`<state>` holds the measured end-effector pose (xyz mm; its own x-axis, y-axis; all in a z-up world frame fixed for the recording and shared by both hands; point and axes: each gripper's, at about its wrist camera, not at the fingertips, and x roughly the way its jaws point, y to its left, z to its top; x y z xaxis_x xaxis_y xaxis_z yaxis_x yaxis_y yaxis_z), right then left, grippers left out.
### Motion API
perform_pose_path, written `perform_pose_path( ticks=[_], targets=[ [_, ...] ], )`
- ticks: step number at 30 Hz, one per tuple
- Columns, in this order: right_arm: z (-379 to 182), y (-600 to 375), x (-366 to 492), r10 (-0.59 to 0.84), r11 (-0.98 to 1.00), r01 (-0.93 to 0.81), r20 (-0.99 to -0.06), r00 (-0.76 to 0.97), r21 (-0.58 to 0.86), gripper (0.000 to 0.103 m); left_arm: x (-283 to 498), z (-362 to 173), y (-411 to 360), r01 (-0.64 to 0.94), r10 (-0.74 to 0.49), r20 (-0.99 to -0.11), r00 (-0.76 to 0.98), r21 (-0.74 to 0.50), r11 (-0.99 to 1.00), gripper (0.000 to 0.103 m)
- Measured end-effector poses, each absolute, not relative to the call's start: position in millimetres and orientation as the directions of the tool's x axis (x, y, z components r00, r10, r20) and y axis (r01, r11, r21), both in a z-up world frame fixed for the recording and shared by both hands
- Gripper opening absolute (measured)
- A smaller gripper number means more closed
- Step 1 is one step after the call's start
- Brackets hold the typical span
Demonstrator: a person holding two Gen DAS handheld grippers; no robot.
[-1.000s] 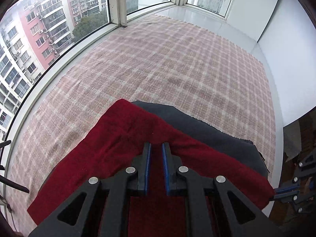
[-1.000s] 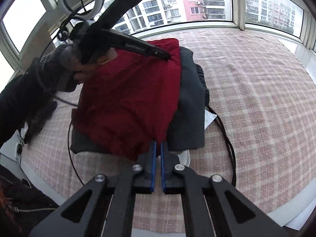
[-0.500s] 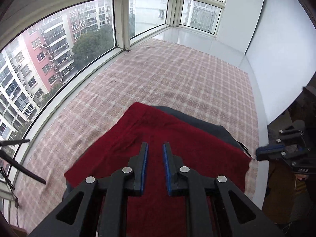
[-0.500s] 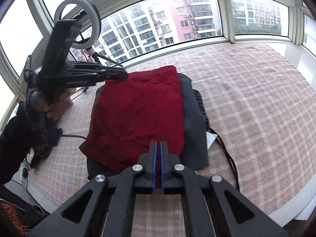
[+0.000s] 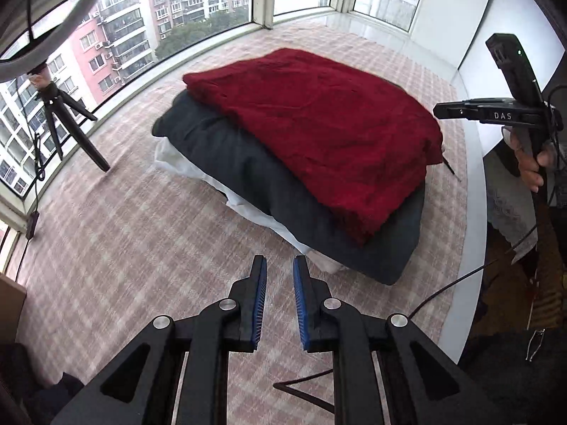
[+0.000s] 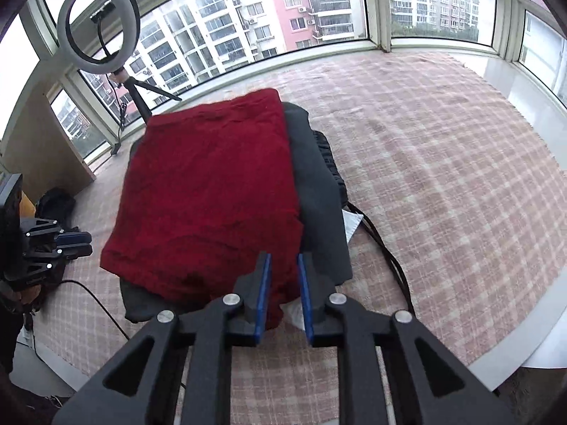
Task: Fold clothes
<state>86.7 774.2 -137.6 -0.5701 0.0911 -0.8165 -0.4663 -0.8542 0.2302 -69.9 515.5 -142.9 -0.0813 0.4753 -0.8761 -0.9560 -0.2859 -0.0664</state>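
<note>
**Asker:** Clothes first, please. Where are they, and how far along is the folding?

**Describer:** A folded red sweater (image 5: 319, 131) sits on top of a stack near the middle of a pink plaid cloth (image 5: 124, 241) covering the table by the windows. Under it lies a folded dark grey garment (image 5: 248, 177), and beneath that a white garment (image 5: 198, 173) shows at the edge. The stack looks neat, so I judge the visible folding finished. No loose clothes appear in either view.

**Asker:** What are the grippers doing?

**Describer:** Both are empty. The left gripper (image 5: 279, 297) hovers over bare cloth just beside the stack, its blue-padded jaws parted. The right gripper (image 6: 284, 294) hangs above the near edge of the red sweater, jaws likewise spread, pinching nothing.

**Asker:** Any readable writing?

**Describer:** Only the white letters "DAS" on the side of the right gripper, seen from the left camera.

**Asker:** Anything else around?

**Describer:** A ring light (image 6: 98, 24) on a small tripod (image 5: 67, 120) stands near the window, and a black cable (image 6: 386, 248) runs beside the stack.
</note>
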Motion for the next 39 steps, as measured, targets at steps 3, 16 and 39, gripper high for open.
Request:
perform_pose_path(
  ticks=[3,16,39],
  targets=[
    [-126.8,762.1,89.9,0.074,-0.883,-0.409,-0.792,-0.606,0.231,0.020,-60.3,-123.8,529.1,-0.959,0.554,-0.827,-0.093,-0.074,-0.273,0.015],
    [-168.2,732.0,99.8,0.118,-0.864,-0.487,-0.890,-0.440,0.126,0.038,-50.6,-170.8,520.6,-0.899,0.493,-0.867,-0.075,-0.156,-0.410,0.016],
    [-40.9,456.4,143.5,0.416,-0.776,-0.629,-0.717,-0.559,0.041,0.060,3.2,-35.5,253.9,-0.801,0.617,-0.690,-0.379,-0.090,-0.592,0.075]
  ],
)
